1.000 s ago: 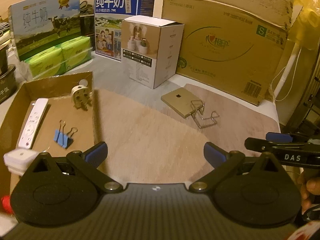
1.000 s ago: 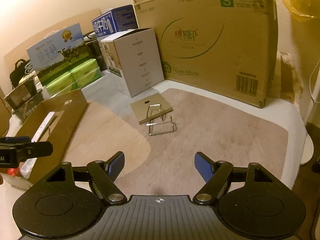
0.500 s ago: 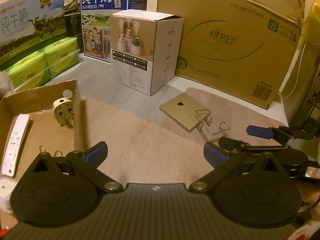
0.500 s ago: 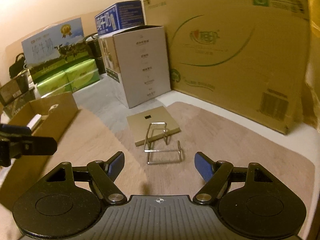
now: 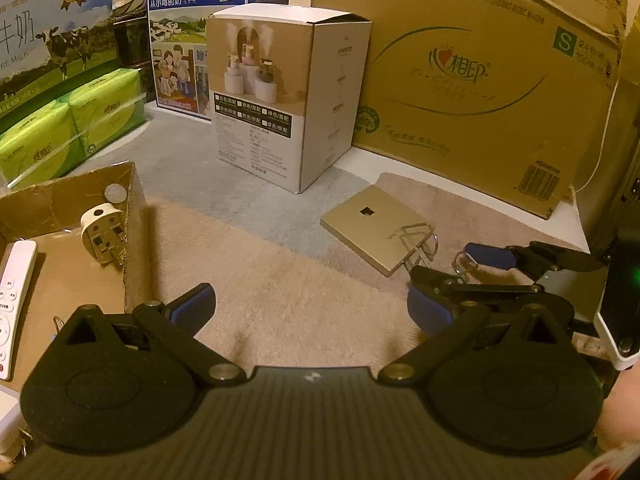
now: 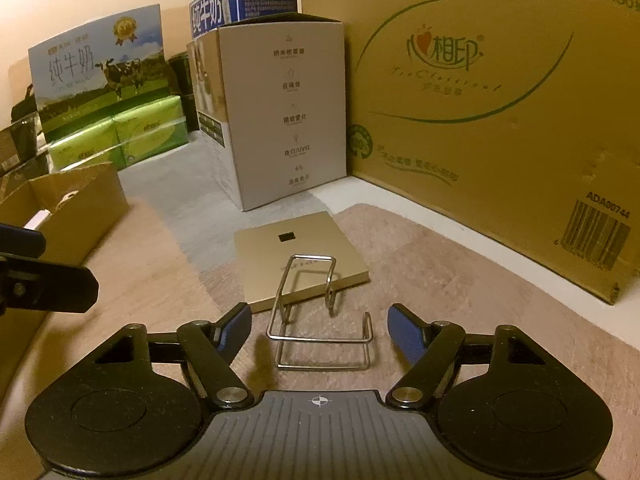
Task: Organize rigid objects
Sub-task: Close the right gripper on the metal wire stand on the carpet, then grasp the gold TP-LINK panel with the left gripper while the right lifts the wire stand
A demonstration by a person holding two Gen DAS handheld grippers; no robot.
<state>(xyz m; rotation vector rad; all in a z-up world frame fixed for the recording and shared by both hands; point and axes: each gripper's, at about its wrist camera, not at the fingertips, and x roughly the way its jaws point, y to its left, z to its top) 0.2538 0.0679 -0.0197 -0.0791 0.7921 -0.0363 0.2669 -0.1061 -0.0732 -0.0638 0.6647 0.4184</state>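
A bent wire stand point(image 6: 320, 320) lies on the brown mat, its far end resting on a flat gold square plate point(image 6: 298, 254). My right gripper point(image 6: 320, 330) straddles the stand's near end; its jaws are closing, with a gap left between each blue pad and the wire. From the left wrist view the same plate point(image 5: 372, 232) and wire stand point(image 5: 420, 240) sit at right, with the right gripper point(image 5: 460, 276) over the stand. My left gripper point(image 5: 310, 310) hangs open over bare mat, holding nothing, beside the cardboard tray point(image 5: 134, 216).
The tray holds a white remote point(image 5: 14, 292), a white plug adapter point(image 5: 102, 232) and a coin-like disc point(image 5: 114, 193). Behind stand a white product box point(image 5: 288, 96), a large carton point(image 5: 472, 72), milk cartons point(image 5: 192, 28) and green tissue packs point(image 5: 76, 124).
Both grippers moved forward and down toward the gold plate. The right gripper came over the wire stand and its jaws narrowed around it. The left gripper drifted right, away from the tray.
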